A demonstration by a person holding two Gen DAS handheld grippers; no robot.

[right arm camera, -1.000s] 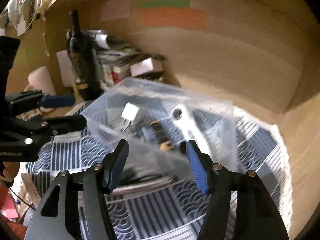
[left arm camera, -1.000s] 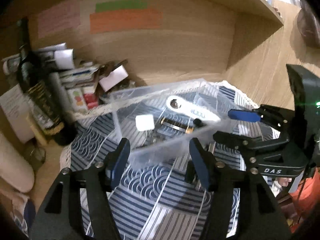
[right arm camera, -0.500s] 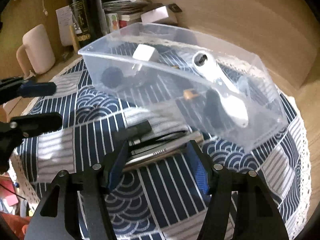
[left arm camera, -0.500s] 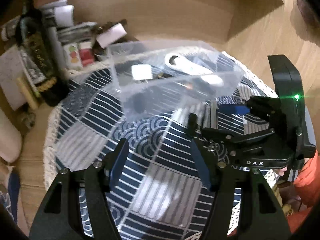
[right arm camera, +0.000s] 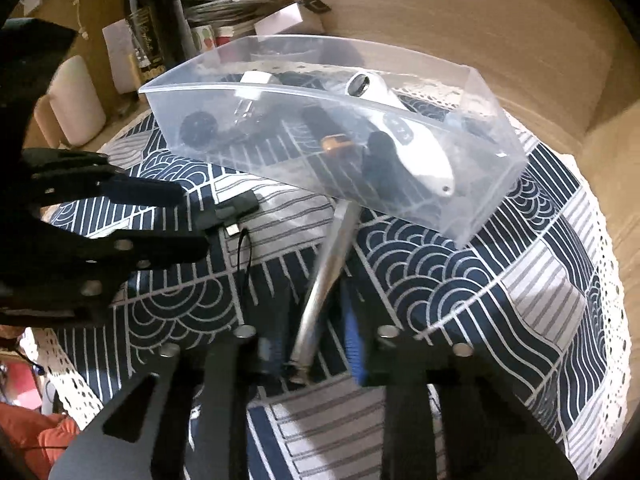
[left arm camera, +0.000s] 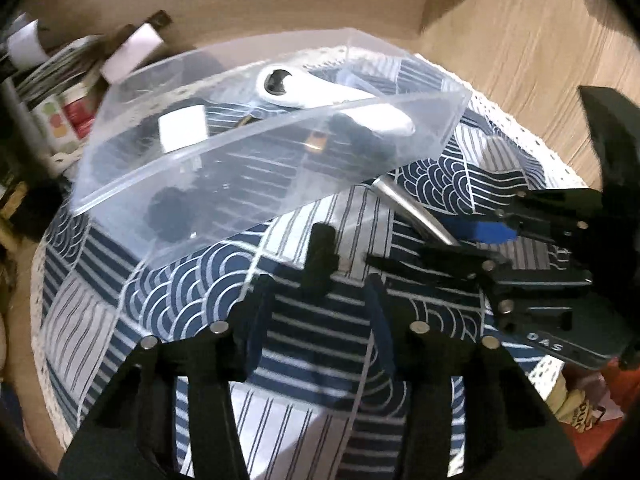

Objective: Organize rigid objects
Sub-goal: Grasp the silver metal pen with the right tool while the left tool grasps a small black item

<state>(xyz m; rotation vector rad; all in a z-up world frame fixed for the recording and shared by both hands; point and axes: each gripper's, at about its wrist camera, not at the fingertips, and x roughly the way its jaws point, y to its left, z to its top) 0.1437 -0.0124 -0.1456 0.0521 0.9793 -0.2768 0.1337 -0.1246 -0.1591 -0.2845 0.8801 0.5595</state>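
A clear plastic bin (left arm camera: 248, 184) (right arm camera: 492, 184) stands on the patterned cloth and holds a white handheld device (left arm camera: 336, 100) (right arm camera: 412, 140), a white plug adapter (left arm camera: 182, 130) (right arm camera: 254, 80) and small dark parts. A silver metal cylinder (right arm camera: 328, 276) (left arm camera: 416, 210) lies on the cloth in front of the bin, between the fingers of my right gripper (right arm camera: 316, 332) (left arm camera: 436, 240), which are apart. A small black object with a cord (left arm camera: 320, 258) (right arm camera: 234, 214) lies just ahead of my left gripper (left arm camera: 316, 332) (right arm camera: 188, 220), which is open.
The blue-and-white patterned cloth (left arm camera: 180, 304) with a lace edge covers a wooden desk. A dark bottle (right arm camera: 146, 28), papers, small boxes and a white cup (right arm camera: 76, 100) crowd the back left. A wooden back wall (right arm camera: 460, 16) rises behind the bin.
Both grippers have dropped lower and closer to the cloth. The right gripper's fingers now straddle the silver cylinder, and the left gripper has come up to the small black object.
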